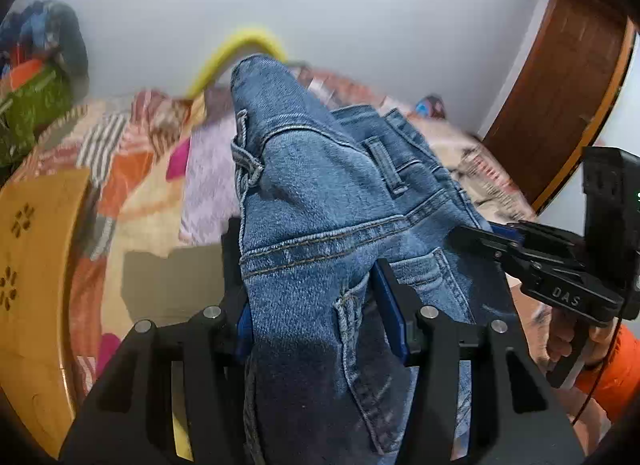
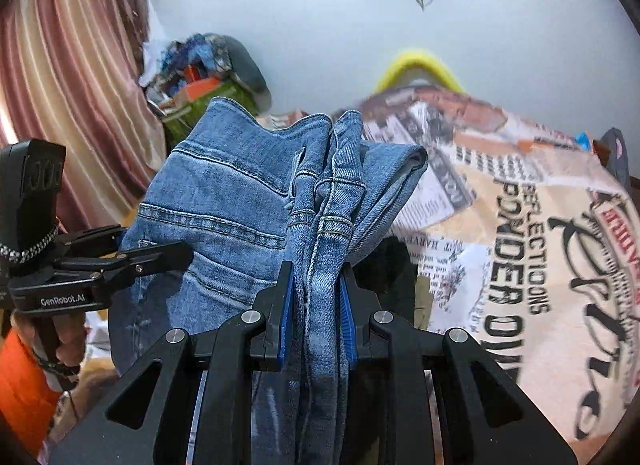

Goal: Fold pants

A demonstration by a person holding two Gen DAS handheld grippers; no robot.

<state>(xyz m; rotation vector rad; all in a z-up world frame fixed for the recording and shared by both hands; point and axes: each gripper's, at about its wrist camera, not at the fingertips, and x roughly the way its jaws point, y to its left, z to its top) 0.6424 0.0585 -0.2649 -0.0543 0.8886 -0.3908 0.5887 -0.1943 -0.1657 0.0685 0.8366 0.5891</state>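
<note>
A pair of blue denim pants (image 1: 320, 201) hangs bunched above a bed. My left gripper (image 1: 316, 297) is shut on a thick fold near the waistband and belt loops, its blue pads pressing both sides. In the right wrist view the same pants (image 2: 240, 193) rise in front of the camera, and my right gripper (image 2: 318, 297) is shut on a narrow bundle of seams. The right gripper (image 1: 476, 237) shows at the right of the left view, biting the denim edge. The left gripper (image 2: 176, 255) shows at the left of the right view, its tips against the fabric.
Under the pants lies a bed with a patchwork printed sheet (image 1: 152, 193) and a newspaper-print cover (image 2: 520, 233). A wooden headboard (image 1: 36, 265) curves on the left. Piled clothes (image 2: 204, 77), pink curtains (image 2: 68, 105), a brown door (image 1: 560, 105), and an orange sleeve (image 1: 616, 373) surround.
</note>
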